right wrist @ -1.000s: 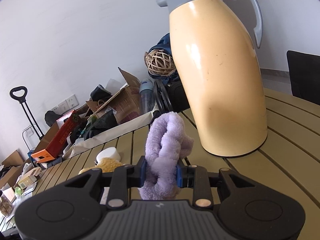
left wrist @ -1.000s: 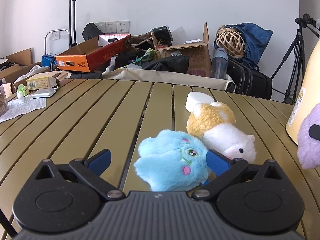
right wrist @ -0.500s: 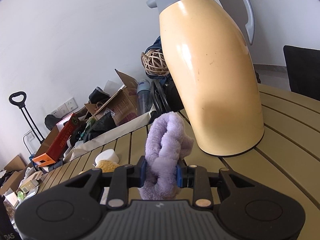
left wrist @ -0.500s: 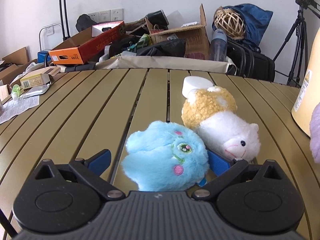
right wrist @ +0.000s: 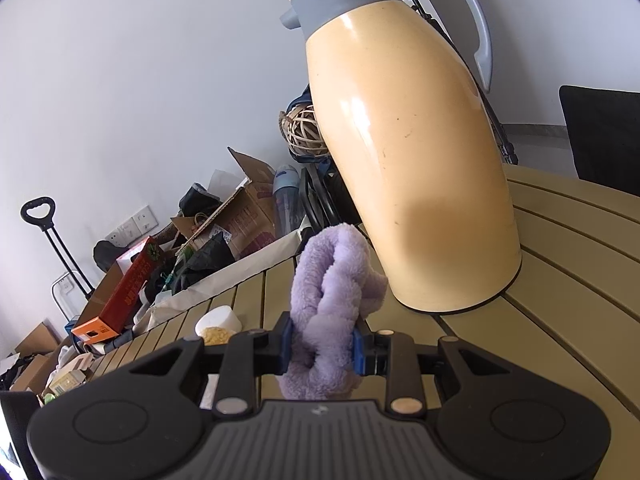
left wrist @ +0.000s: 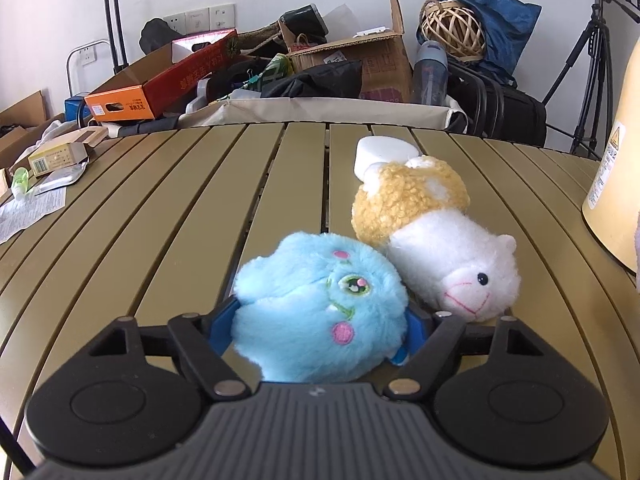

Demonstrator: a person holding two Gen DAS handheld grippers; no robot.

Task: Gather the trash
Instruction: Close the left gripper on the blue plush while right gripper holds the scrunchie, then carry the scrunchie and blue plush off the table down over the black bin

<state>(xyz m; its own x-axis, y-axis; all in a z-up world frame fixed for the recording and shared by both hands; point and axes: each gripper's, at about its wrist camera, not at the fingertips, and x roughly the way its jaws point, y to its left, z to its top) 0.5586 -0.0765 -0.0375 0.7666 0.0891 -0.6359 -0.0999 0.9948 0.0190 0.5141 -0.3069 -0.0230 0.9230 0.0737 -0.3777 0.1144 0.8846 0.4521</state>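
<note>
- Where the left wrist view looks across the olive slatted table (left wrist: pixel 168 216), we note its long planks running toward the upper frame, with dark gaps between them.
- Left gripper (left wrist: pixel 320 322): jaws closing around the blue plush toy (left wrist: pixel 320 312), which sits between the blue pads at lower centre; the pads meet its fur on both sides.
- A white and yellow plush toy (left wrist: pixel 436 240) lies just right of the blue one, touching it; a white round block (left wrist: pixel 380 152) sits at its far end.
- Left edge of that frame: a small carton (left wrist: pixel 56 158) and a printed leaflet (left wrist: pixel 28 214) on the table.
- Beyond the far table edge: an orange box (left wrist: pixel 156 84), a cardboard box (left wrist: pixel 360 60), a rattan ball (left wrist: pixel 454 26), a tripod (left wrist: pixel 596 64), white wall with sockets.
- Right gripper (right wrist: pixel 322 346): clenched on the purple fluffy cloth (right wrist: pixel 328 300), which stands up between the pads at lower centre.
- A cream thermos jug (right wrist: pixel 404 152) with grey collar stands on the table just behind the cloth, filling the upper right.
</note>
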